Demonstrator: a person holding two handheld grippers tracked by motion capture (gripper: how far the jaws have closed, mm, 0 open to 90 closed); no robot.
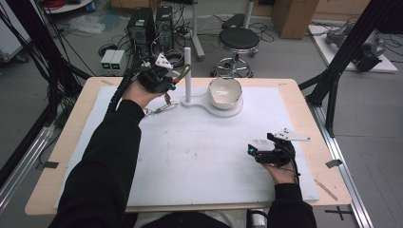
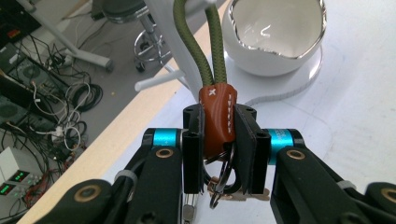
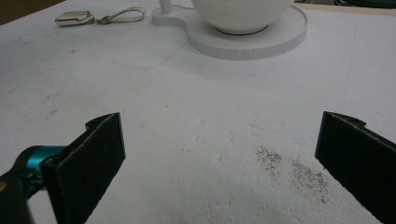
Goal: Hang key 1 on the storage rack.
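Your left gripper (image 2: pixel 218 140) has its two black jaws clamped on the brown sleeve (image 2: pixel 217 119) of an olive-green cord loop (image 2: pixel 198 51); in the left gripper view that sleeve sits at the centre of the frame, squeezed between the pads, with the two strands of cord rising out of its top toward the upper edge. Below the sleeve, metal key rings (image 2: pixel 220 184) hang between the jaws at the bottom centre. In the high view the same gripper (image 1: pixel 167 81) is in the upper left of the frame, held above the white mat (image 1: pixel 199 152), just left of the white post (image 1: pixel 187 76) of the stand, and the cord loop (image 1: pixel 185 72) arches from the gripper toward that post. A second keyring with a pale loop (image 1: pixel 161 108) lies flat on the mat just below the gripper.

Right of the post, a white bowl (image 1: pixel 224 91) with a silvery rim sits on the stand's round base (image 1: pixel 235 110), upper centre of the high view.

Your right gripper (image 1: pixel 252 151) is in the lower right of the high view, low over the mat, well apart from the stand. In the right gripper view its jaws stand wide apart with nothing between them but bare mat (image 3: pixel 210 140) carrying a patch of dark specks (image 3: pixel 294 170); the round base (image 3: pixel 252 39) and the flat keyring (image 3: pixel 93 17) lie at the top of that frame.
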